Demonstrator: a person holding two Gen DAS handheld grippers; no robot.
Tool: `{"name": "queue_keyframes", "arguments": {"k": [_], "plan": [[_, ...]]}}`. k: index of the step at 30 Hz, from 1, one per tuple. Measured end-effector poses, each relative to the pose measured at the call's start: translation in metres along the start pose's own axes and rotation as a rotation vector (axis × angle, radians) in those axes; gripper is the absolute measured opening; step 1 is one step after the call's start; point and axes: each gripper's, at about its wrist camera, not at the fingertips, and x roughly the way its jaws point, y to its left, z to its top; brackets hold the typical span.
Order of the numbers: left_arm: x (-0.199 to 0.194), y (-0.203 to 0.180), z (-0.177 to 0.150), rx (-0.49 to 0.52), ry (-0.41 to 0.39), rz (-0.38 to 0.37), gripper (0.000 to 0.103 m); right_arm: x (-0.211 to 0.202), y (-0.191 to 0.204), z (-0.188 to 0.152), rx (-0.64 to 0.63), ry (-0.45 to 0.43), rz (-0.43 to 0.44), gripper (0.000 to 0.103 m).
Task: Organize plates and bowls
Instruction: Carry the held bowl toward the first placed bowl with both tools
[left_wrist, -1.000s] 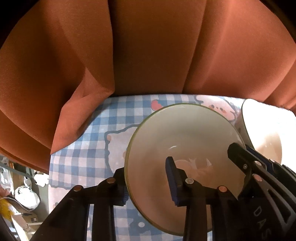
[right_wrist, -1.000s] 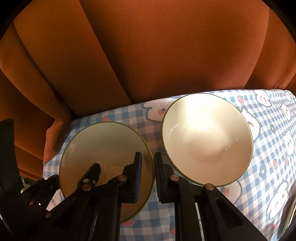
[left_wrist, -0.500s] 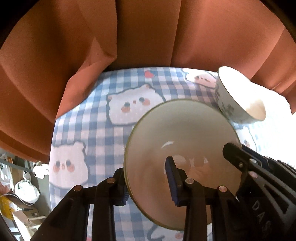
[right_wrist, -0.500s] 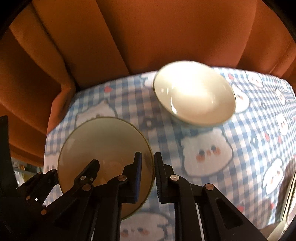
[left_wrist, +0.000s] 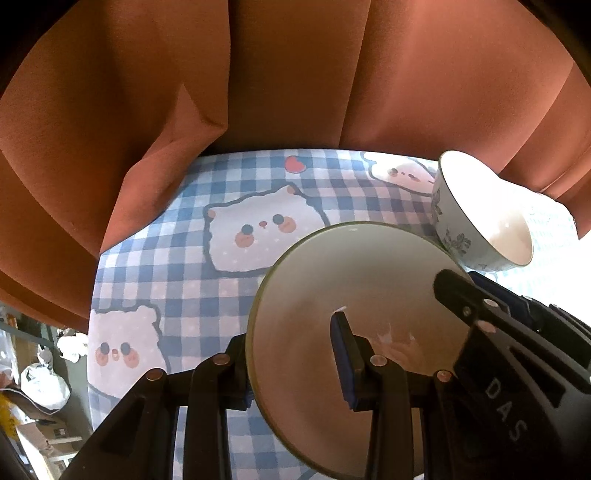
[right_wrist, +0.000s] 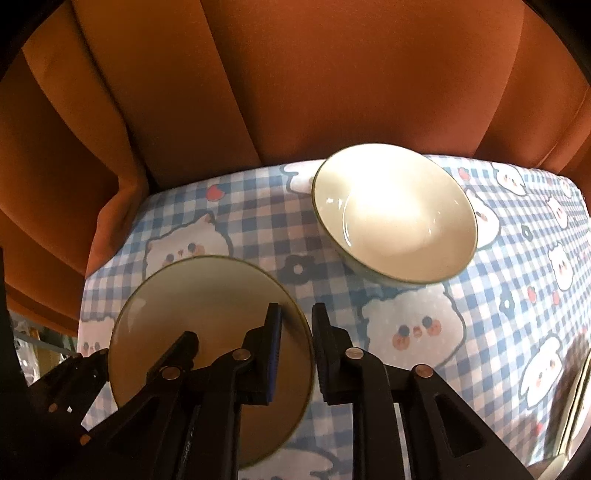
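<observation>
A shallow plate (left_wrist: 354, 314) was held above the checked tablecloth (left_wrist: 177, 273), pinched at opposite rims by the left gripper (left_wrist: 295, 362) and the right gripper (right_wrist: 295, 347), both clamped on it. A patterned bowl (left_wrist: 476, 214) stood just beyond. The plate was judged rigid, glazed, slippery and breakable; the rim was judged the only workable hold.

Pleated orange-brown curtain (right_wrist: 295, 81) hanging close behind table (left_wrist: 155, 280) draped in blue-and-white checked cloth printed with cartoon bears, one fold spilling over its left far corner; left of table, down low, dim floor clutter (left_wrist: 40, 387) of white bags and boxes; bright glare on cloth's right side.
</observation>
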Motion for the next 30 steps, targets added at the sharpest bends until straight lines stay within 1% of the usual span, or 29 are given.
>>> {"name": "queue_keyframes", "arguments": {"k": [3, 6, 9, 12, 17, 23, 30], "plan": [[-0.001, -0.004, 0.0, 0.015, -0.011, 0.0, 0.034, 0.003, -0.003, 0.003, 0.015, 0.011, 0.001, 0.026], [-0.002, -0.003, -0.001, 0.014, -0.002, -0.004, 0.034, 0.003, -0.007, 0.001, 0.033, 0.033, 0.009, 0.026], [-0.003, -0.003, -0.004, 0.006, 0.007, 0.001, 0.034, 0.0, -0.009, -0.004, 0.027, 0.043, 0.016, 0.024], [-0.01, -0.005, -0.009, 0.013, -0.004, 0.003, 0.034, -0.003, -0.008, -0.011, 0.033, 0.047, 0.022, 0.024], [-0.023, -0.011, -0.014, 0.01, -0.024, 0.003, 0.034, -0.018, -0.014, -0.016, 0.03, 0.031, 0.017, 0.024], [-0.046, -0.029, -0.022, 0.008, -0.058, 0.014, 0.034, -0.041, -0.027, -0.023, 0.026, 0.008, 0.024, 0.024], [-0.077, -0.056, -0.038, -0.012, -0.112, 0.061, 0.034, -0.075, -0.052, -0.035, 0.007, -0.039, 0.06, 0.024]]}}
